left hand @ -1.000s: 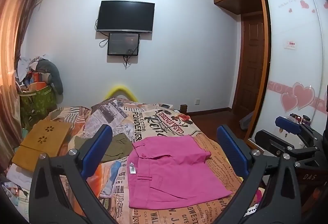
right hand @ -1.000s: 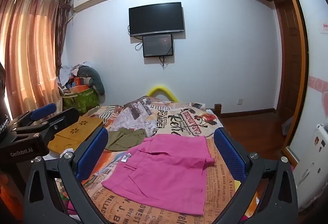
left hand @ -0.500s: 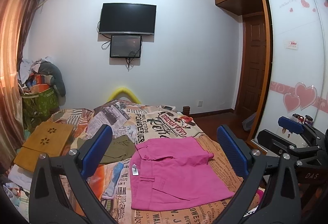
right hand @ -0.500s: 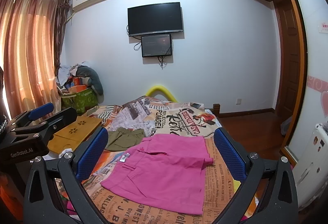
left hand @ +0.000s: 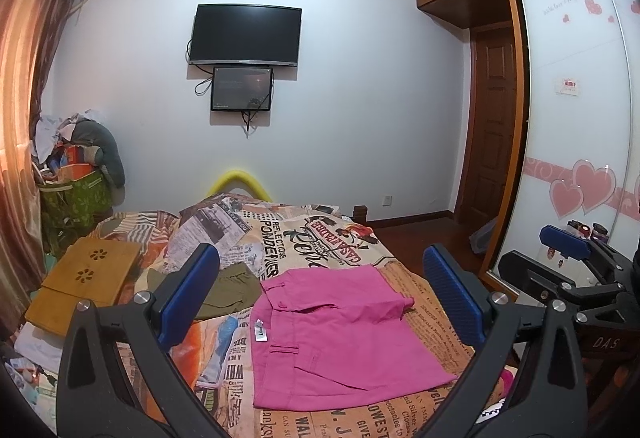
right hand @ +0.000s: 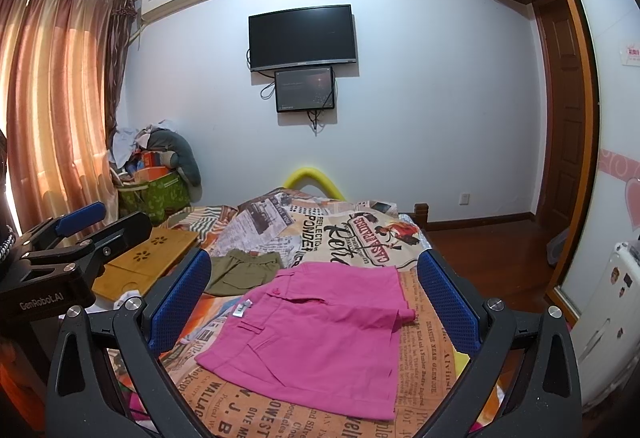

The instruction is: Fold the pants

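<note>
Pink pants lie folded flat on the newspaper-print bedspread, waistband to the left with a white tag. They also show in the right wrist view. My left gripper is open and empty, held above the near end of the bed. My right gripper is open and empty, at about the same height. The right gripper shows at the right edge of the left wrist view, and the left gripper at the left edge of the right wrist view.
An olive green garment lies folded left of the pink pants. A wooden lap tray sits at the bed's left side. A green bag with piled clothes stands in the corner. A wardrobe with a sliding door is on the right.
Both grippers have drifted slightly, so the view has shifted a little. The pants have not moved and both grippers stay open.
</note>
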A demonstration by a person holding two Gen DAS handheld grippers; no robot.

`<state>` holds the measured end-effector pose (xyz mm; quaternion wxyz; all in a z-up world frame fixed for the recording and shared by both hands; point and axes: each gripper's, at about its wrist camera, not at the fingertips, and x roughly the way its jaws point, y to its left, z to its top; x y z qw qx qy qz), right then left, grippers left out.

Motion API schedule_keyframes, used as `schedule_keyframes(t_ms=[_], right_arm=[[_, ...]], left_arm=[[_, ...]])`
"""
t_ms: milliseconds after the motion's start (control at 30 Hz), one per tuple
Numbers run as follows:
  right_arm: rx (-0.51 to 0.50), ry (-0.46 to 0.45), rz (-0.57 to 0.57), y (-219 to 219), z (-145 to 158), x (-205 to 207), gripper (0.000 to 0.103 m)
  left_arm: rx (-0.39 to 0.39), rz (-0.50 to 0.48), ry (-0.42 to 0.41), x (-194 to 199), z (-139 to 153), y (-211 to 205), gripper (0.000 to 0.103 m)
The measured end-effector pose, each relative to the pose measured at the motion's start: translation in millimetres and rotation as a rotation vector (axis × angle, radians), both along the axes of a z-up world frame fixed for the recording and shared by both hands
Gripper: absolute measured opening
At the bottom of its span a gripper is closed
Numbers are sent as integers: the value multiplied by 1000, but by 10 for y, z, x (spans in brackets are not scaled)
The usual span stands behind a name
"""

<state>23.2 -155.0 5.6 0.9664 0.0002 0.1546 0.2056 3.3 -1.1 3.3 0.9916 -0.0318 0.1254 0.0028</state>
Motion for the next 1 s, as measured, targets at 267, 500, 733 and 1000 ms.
schedule_keyframes(t_ms=[267, 500, 733, 1000], right_arm=[[0, -1, 0, 10, 4, -2, 103], [1, 0, -1, -4, 24, 21, 103], [3, -2, -4, -29, 44, 32, 103], [7, 2, -6, -39, 36, 35, 103]], left_arm=[[-3, -1, -2, 5, -13, 0, 103], [2, -7, -3, 3, -35, 1, 103], [4, -6, -4, 0, -37, -20, 103], [10, -13, 1, 26, -11, -31, 103]])
